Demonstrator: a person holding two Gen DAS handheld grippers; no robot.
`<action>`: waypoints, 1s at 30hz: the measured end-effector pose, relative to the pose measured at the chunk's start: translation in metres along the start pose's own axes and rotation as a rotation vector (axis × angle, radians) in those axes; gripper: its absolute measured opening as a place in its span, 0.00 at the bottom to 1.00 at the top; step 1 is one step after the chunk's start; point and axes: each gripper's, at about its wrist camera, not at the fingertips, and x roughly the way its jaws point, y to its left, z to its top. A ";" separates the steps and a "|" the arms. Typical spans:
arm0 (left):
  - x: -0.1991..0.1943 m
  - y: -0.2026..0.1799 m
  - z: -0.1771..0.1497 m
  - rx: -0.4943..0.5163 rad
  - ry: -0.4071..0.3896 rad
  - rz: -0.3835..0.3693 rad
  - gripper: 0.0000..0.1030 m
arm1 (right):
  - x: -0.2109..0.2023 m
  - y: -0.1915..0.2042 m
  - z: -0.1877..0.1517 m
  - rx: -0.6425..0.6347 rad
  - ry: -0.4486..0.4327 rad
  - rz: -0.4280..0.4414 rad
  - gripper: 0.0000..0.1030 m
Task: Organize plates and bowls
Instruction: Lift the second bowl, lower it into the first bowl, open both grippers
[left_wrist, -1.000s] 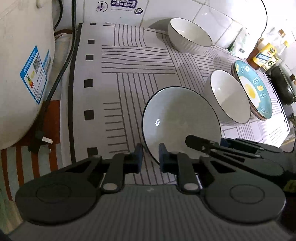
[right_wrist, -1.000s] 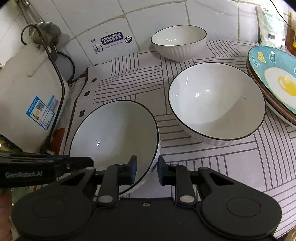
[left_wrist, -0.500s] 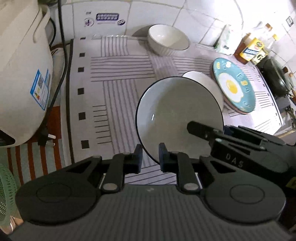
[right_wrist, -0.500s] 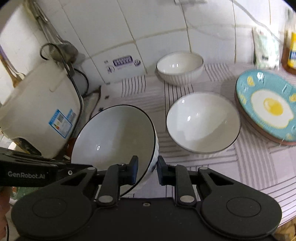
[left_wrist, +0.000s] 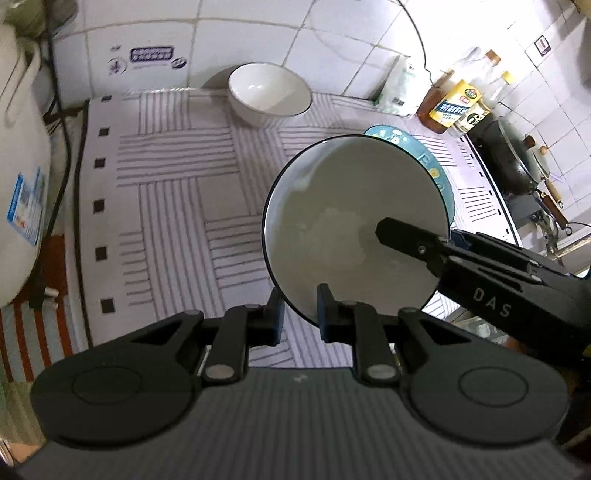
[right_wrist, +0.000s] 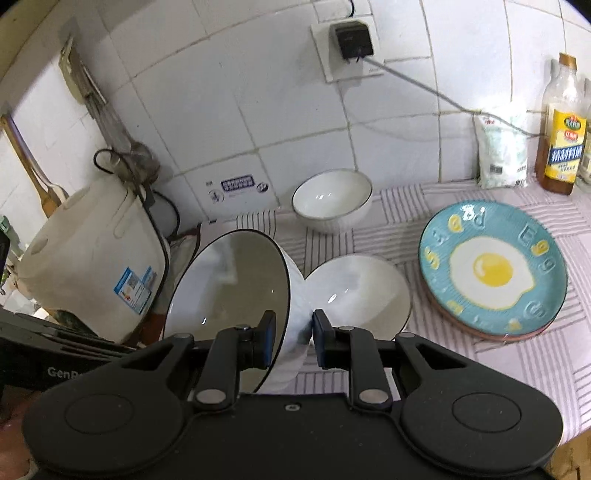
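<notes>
A white bowl with a dark rim (left_wrist: 351, 229) (right_wrist: 236, 291) hangs tilted in the air above the striped cloth. My left gripper (left_wrist: 298, 309) is shut on its near rim. My right gripper (right_wrist: 294, 336) is shut on its rim from the other side and also shows in the left wrist view (left_wrist: 417, 243). A second white bowl (right_wrist: 365, 291) rests on the cloth just right of the held one. A smaller white bowl (left_wrist: 269, 92) (right_wrist: 331, 198) stands by the wall. A blue fried-egg plate (right_wrist: 493, 267) tops a short stack at the right; only its edge (left_wrist: 441, 177) shows behind the held bowl.
A white rice cooker (right_wrist: 88, 258) (left_wrist: 18, 177) stands at the left with its cord. Oil bottles (right_wrist: 563, 136) (left_wrist: 456, 103) and a white bag (right_wrist: 502, 151) line the back wall. A dark wok (left_wrist: 513, 158) sits on the stove at far right. A wall socket with plug (right_wrist: 351, 40) is above.
Both grippers have lifted the held bowl higher off the cloth and carried it right, toward the second bowl and the plate stack. The bowl now tilts more steeply.
</notes>
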 end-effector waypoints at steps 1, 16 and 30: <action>0.002 -0.003 0.003 0.004 -0.001 0.001 0.16 | 0.000 -0.002 0.002 -0.001 -0.005 -0.003 0.25; 0.057 -0.028 0.037 -0.008 0.057 0.073 0.16 | 0.034 -0.050 0.017 0.017 0.029 -0.011 0.25; 0.105 -0.037 0.062 -0.009 0.178 0.170 0.16 | 0.077 -0.075 0.018 -0.034 0.110 -0.019 0.25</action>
